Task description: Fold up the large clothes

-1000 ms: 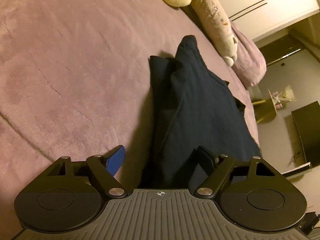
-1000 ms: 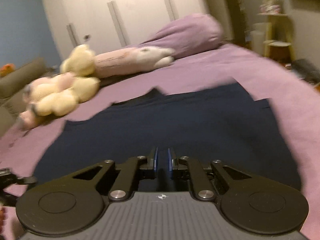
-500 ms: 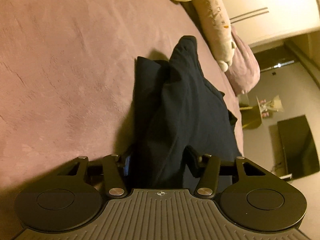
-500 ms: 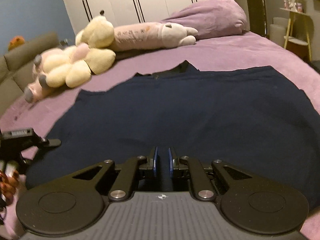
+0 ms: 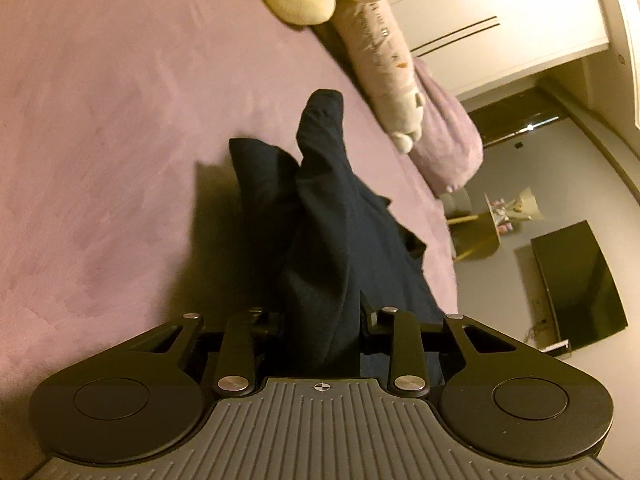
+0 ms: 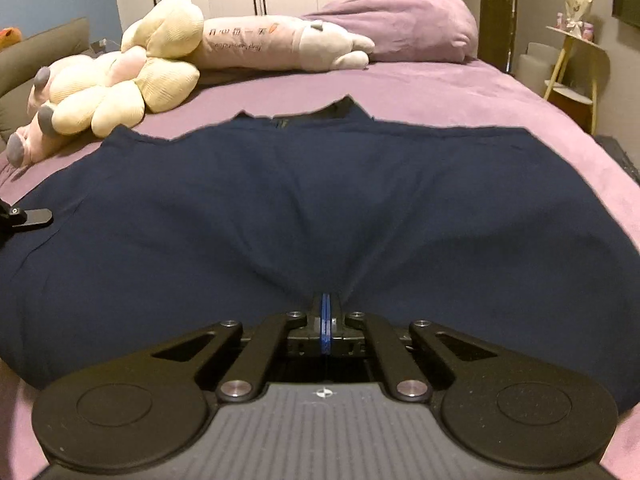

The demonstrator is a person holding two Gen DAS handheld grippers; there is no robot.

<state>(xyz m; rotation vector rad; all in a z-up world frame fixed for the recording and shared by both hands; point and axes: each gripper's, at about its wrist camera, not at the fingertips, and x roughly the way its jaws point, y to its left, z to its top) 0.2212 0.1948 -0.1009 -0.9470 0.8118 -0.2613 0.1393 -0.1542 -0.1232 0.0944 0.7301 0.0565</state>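
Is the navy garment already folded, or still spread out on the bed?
Spread, not folded: the navy garment lies mostly flat across the purple bed. Its near edge is pinched in the right gripper.

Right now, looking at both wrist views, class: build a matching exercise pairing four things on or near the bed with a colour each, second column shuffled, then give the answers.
Things:
1. garment
2. bedcover
3. teddy bear
4. right gripper pads

Colours:
A. cream yellow
B. bright blue
C. navy
D. purple

Pairs: 1-C, 2-D, 3-A, 4-B
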